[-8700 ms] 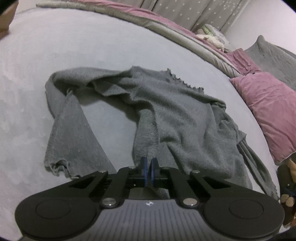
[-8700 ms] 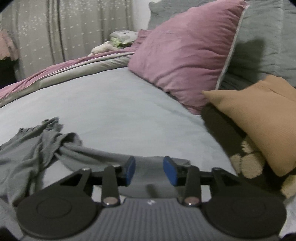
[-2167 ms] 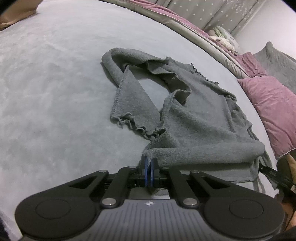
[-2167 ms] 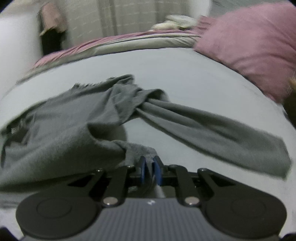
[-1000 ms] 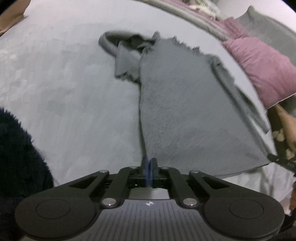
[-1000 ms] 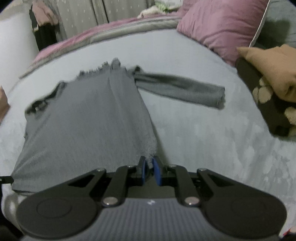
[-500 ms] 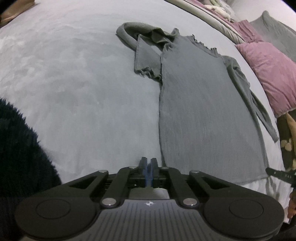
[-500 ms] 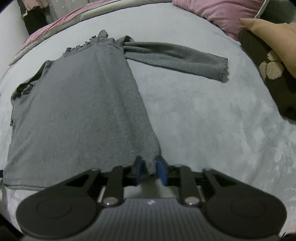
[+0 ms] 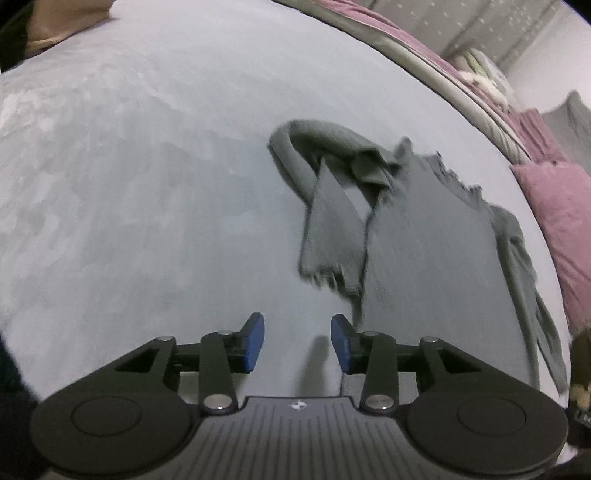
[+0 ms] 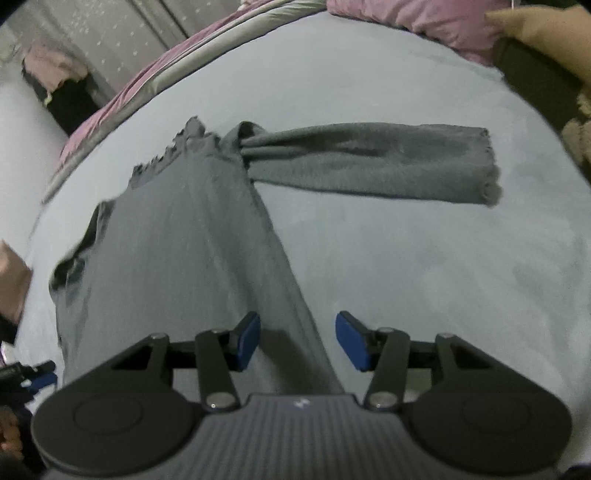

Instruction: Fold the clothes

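Observation:
A grey knit sweater (image 9: pixel 436 251) lies spread flat on the pale bedspread (image 9: pixel 147 184), collar away from me. Its left sleeve (image 9: pixel 325 221) is bent back on itself beside the body. In the right wrist view the sweater (image 10: pixel 177 258) has its other sleeve (image 10: pixel 369 162) stretched out straight to the right. My left gripper (image 9: pixel 297 343) is open over bare bedspread, just left of the sweater's hem edge. My right gripper (image 10: pixel 297 341) is open above the hem's right corner, with nothing held between the blue pads.
Pink pillows (image 9: pixel 565 221) and a grey pillow lie at the bed's right. A tan cushion (image 10: pixel 546 33) and a dark plush item (image 10: pixel 535 85) sit at the right edge. A folded pink-and-grey duvet (image 10: pixel 166 74) borders the far side. The other gripper's tip (image 10: pixel 29 373) shows at lower left.
Both grippers have opened and let go of the sweater's hem, which now rests flat on the bed. Both have drawn slightly up and forward.

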A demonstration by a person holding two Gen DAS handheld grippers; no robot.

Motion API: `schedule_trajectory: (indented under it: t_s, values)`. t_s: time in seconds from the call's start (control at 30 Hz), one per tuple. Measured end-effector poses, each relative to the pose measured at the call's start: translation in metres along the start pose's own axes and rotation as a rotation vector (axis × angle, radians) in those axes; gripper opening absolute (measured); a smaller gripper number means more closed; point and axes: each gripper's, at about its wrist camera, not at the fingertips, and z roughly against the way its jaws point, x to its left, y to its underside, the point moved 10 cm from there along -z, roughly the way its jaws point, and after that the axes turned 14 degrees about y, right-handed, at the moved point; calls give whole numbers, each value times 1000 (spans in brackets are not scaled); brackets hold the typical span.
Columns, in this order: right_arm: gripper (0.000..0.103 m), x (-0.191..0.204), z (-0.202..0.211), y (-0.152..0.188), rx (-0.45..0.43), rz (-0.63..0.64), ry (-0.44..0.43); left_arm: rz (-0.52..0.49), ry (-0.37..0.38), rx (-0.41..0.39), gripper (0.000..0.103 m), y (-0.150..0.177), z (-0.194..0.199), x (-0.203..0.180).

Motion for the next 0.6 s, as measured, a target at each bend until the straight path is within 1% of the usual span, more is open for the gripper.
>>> schedule_trajectory:
  t_s: [0.17,0.33,0.43,0.5,0.6]
  values:
    - [49,7,-19,-23,7,-65,-59,-5,-23,-52,39,-22,-19,0]
    - [49,16,-37,-47,-13,-113,-91,-13,-45,-106,39,-46,-38,1]
    - [53,21,-47,-61,-30,-151,-116,-24,-52,-144,39,-63,-50,1]
    - [53,24,-53,-72,-52,-187,-143,-30,-55,-170,40,-72,-55,2]
    - [53,24,-66,-87,-61,-264,-180,-35,-58,-218,40,-86,-62,6]
